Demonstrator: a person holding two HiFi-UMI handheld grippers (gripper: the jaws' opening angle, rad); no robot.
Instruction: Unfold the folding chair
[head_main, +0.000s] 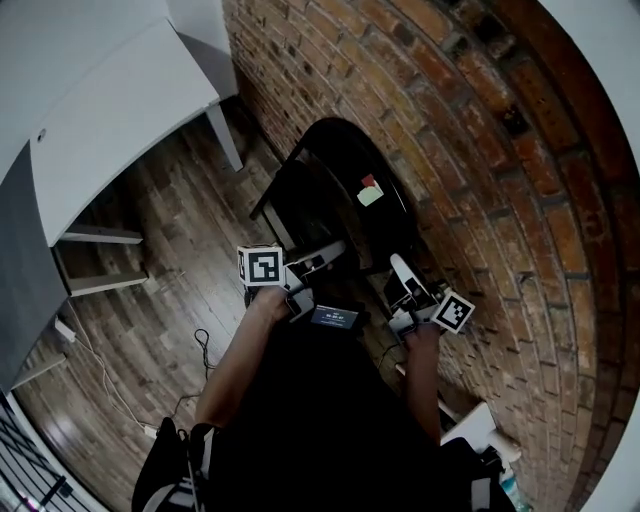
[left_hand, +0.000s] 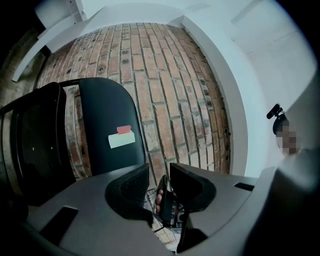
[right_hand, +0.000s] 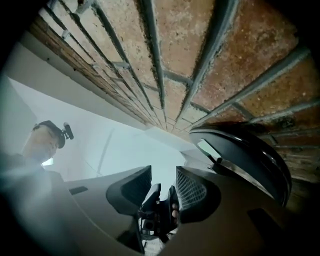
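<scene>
The black folding chair (head_main: 335, 190) stands against the brick wall, with a pale label and a red tag on its backrest (head_main: 370, 192). My left gripper (head_main: 325, 258) hovers just in front of the chair's near edge, without touching it. My right gripper (head_main: 402, 275) is beside it, closer to the wall. In the left gripper view the backrest (left_hand: 107, 120) rises ahead, the seat panel (left_hand: 35, 140) to its left; the left gripper (left_hand: 159, 172) is open with nothing between its fingers. The right gripper (right_hand: 164, 175) is open too, with the chair (right_hand: 245, 150) off to its right.
A white table (head_main: 110, 120) with a slanted leg (head_main: 225, 140) fills the upper left. White shelf boards (head_main: 95, 260) jut out below it. A thin cable (head_main: 200, 345) lies on the wooden floor. The brick wall (head_main: 480, 170) runs along the right.
</scene>
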